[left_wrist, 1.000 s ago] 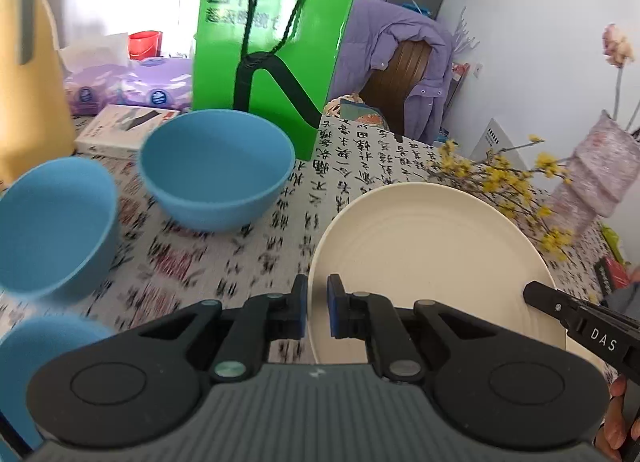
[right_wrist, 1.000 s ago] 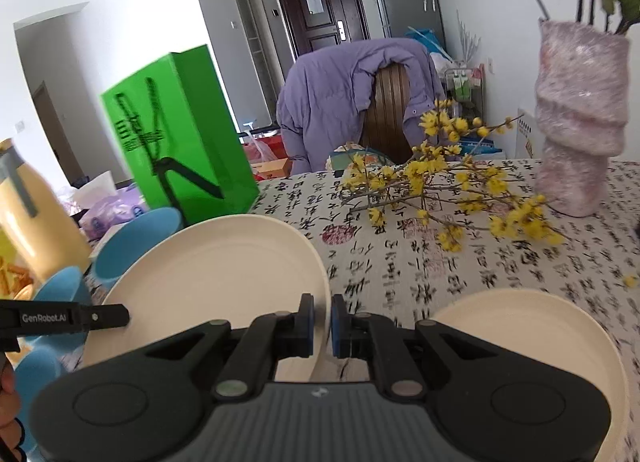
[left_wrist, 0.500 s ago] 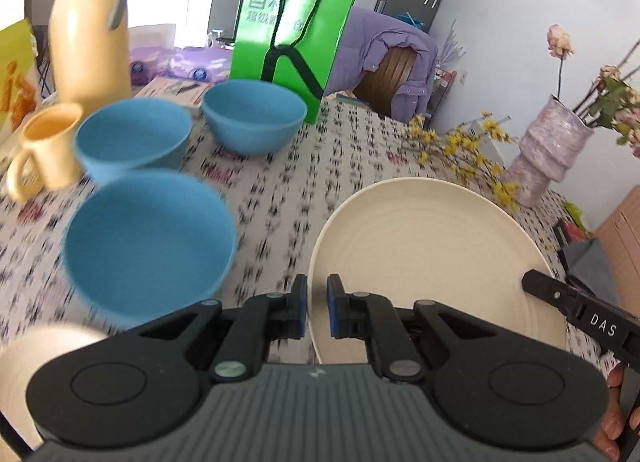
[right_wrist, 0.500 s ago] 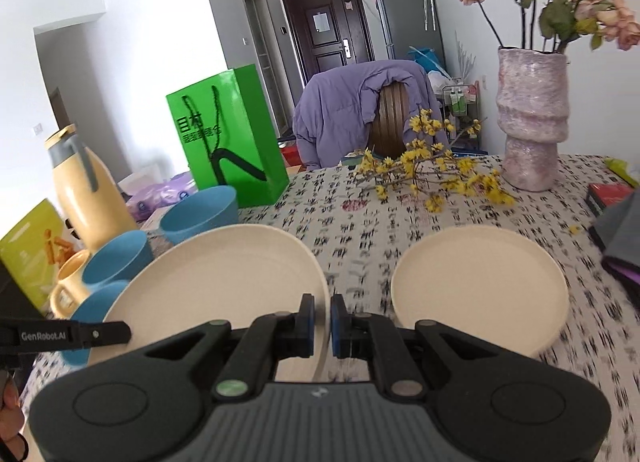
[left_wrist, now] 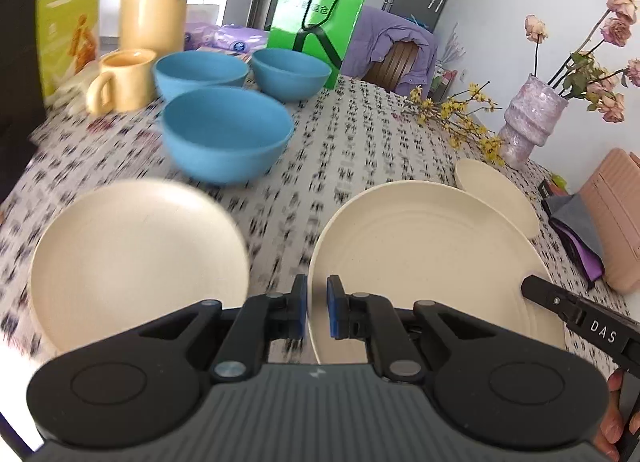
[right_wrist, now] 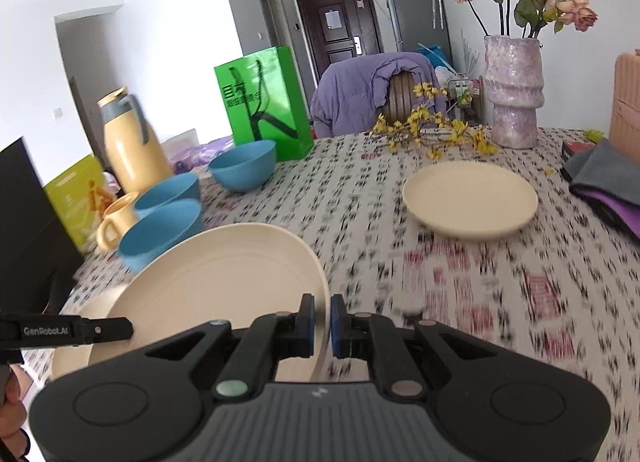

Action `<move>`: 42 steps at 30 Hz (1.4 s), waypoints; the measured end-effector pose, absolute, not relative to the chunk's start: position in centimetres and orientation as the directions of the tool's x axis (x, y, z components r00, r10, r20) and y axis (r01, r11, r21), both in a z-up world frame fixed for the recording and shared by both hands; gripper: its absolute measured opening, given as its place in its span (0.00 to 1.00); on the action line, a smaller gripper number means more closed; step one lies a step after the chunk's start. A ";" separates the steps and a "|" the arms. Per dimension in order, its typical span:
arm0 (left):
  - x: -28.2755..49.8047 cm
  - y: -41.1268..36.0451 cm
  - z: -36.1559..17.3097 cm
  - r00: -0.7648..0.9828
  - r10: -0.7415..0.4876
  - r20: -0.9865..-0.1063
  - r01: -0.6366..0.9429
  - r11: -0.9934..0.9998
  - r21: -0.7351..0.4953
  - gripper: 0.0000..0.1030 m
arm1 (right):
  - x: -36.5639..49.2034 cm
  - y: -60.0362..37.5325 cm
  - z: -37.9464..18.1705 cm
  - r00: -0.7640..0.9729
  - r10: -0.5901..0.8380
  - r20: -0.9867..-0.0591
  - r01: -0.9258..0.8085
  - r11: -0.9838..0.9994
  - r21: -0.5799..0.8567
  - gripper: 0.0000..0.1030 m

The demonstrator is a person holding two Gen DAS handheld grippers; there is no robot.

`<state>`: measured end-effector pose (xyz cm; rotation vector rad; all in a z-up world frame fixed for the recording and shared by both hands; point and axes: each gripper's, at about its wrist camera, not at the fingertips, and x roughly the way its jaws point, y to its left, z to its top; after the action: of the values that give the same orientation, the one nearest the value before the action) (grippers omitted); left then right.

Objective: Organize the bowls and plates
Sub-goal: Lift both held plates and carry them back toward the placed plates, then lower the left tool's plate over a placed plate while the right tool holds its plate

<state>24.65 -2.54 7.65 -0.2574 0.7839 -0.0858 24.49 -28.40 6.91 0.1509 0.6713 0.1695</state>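
Note:
Both grippers hold one cream plate [left_wrist: 432,258] by opposite rims, above the table. My left gripper [left_wrist: 317,312] is shut on its left rim; my right gripper [right_wrist: 322,324] is shut on its right rim, where the plate [right_wrist: 224,282] also shows. A second cream plate [left_wrist: 136,246] lies on the table at the left, below the held one. A third cream plate [right_wrist: 470,198] lies at the right. Three blue bowls [left_wrist: 226,134] [left_wrist: 200,74] [left_wrist: 291,72] stand at the back left.
A yellow mug [left_wrist: 120,80], a yellow thermos [left_wrist: 154,2] and a green bag [left_wrist: 316,10] stand behind the bowls. A pink vase [right_wrist: 514,90] with flowers, yellow flower sprigs [right_wrist: 432,134], folded cloths [right_wrist: 604,178] and a pink box [left_wrist: 616,214] are at the right.
Both grippers have pulled back and up with the plate. More of the table shows now, with the left plate and the right plate in view.

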 end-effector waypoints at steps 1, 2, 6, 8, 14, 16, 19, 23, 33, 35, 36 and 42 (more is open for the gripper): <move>23.8 -2.4 7.5 0.709 -0.172 -0.684 -0.020 0.965 -0.262 0.10 | 23.6 -28.3 6.8 0.770 0.205 -0.604 -0.111 0.976 0.190 0.08; 22.9 -2.2 7.3 0.710 -0.171 -0.683 -0.023 0.964 -0.265 0.10 | 22.8 -28.1 6.6 0.769 0.208 -0.605 -0.115 0.975 0.189 0.08; 19.9 -1.6 6.9 0.723 -0.163 -0.672 -0.029 0.964 -0.265 0.10 | 19.8 -27.5 5.9 0.765 0.219 -0.605 -0.128 0.973 0.191 0.08; 18.7 -1.4 6.6 0.729 -0.152 -0.667 -0.036 0.965 -0.259 0.10 | 18.5 -27.1 5.5 0.761 0.226 -0.608 -0.134 0.972 0.194 0.08; 15.3 -0.7 6.2 0.735 -0.138 -0.664 -0.040 0.968 -0.246 0.10 | 15.6 -26.4 4.6 0.747 0.241 -0.620 -0.137 0.968 0.211 0.08; 14.7 -0.3 6.0 0.738 -0.134 -0.661 -0.042 0.969 -0.243 0.10 | 14.9 -26.0 4.5 0.749 0.246 -0.616 -0.147 0.967 0.208 0.08; 14.5 0.3 5.7 0.736 -0.125 -0.665 -0.059 0.967 -0.247 0.10 | 14.5 -25.4 4.5 0.744 0.258 -0.616 -0.159 0.964 0.212 0.08; 14.9 1.4 6.0 0.746 -0.118 -0.655 -0.080 0.961 -0.264 0.10 | 15.2 -24.6 4.4 0.740 0.268 -0.617 -0.170 0.962 0.215 0.08; 16.5 4.2 6.5 0.759 -0.074 -0.646 -0.129 0.956 -0.262 0.10 | 18.1 -21.5 4.9 0.735 0.298 -0.609 -0.209 0.954 0.214 0.08; 17.0 4.9 6.6 0.762 -0.068 -0.644 -0.139 0.954 -0.266 0.10 | 18.9 -20.8 4.9 0.733 0.301 -0.610 -0.214 0.953 0.214 0.08; 17.2 5.4 6.6 0.762 -0.065 -0.645 -0.147 0.952 -0.269 0.10 | 19.3 -20.4 4.9 0.730 0.306 -0.612 -0.217 0.952 0.217 0.08; 19.4 8.6 6.7 0.761 -0.039 -0.647 -0.190 0.941 -0.280 0.10 | 22.3 -17.4 4.8 0.708 0.331 -0.624 -0.247 0.944 0.221 0.08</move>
<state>19.38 8.56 6.72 -0.3423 0.7042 0.0837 22.26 -17.38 4.78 0.1241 0.7156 0.3220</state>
